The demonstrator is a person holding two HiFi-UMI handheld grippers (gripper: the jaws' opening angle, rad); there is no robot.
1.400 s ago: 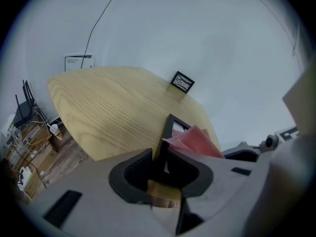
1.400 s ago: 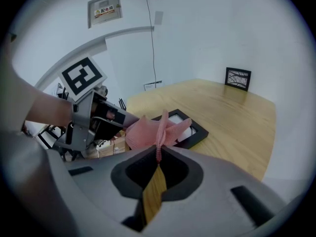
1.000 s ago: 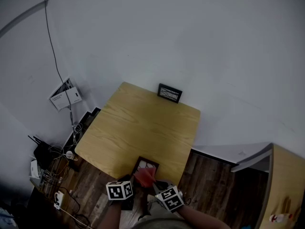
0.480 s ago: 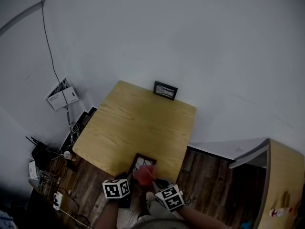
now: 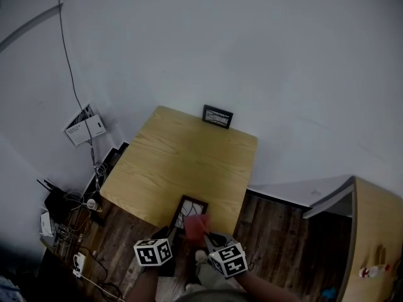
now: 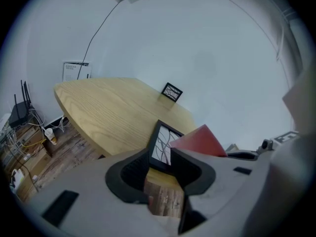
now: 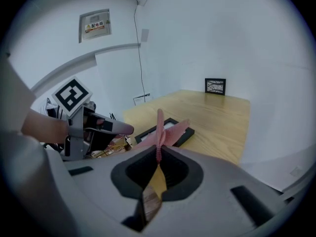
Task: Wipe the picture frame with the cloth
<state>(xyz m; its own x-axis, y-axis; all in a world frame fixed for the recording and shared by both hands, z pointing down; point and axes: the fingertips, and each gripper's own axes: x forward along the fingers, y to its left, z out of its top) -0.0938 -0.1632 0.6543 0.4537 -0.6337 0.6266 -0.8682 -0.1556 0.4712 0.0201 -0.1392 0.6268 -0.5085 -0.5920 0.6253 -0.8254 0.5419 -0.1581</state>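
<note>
Biggest thing here is the wooden table (image 5: pixel 189 162), so I'll place everything off that.

Left gripper (image 6: pixel 160 167) hangs just off the table's near edge. Its jaws have just been opening and now stand wide. The near end of the picture frame lines up with the gap, but neither pad is pressing on it as far as I can see, so nothing is held. Right gripper (image 7: pixel 158 157) is right next to it at the same edge, jaws closed tight on a fold of the cloth.

The picture frame (image 5: pixel 191 210) lies flat on the table at that near edge. My guess is it's light and stiff, with a glazed front that's slick and could crack, and it'll probably skate on the wood if you rub it one-handed. I'd pin it by the border on a short end, never on the glass. Looks-wise: thin black border, pale panel inside with dark branchy lines.

The cloth (image 7: pixel 160 132) is pinkish-red, soft and floppy. It sticks up from the jaws and drapes over the frame's near end.

There's also a second black frame (image 5: pixel 217 116) standing upright at the table's far edge against the wall, well apart from all this.
</note>
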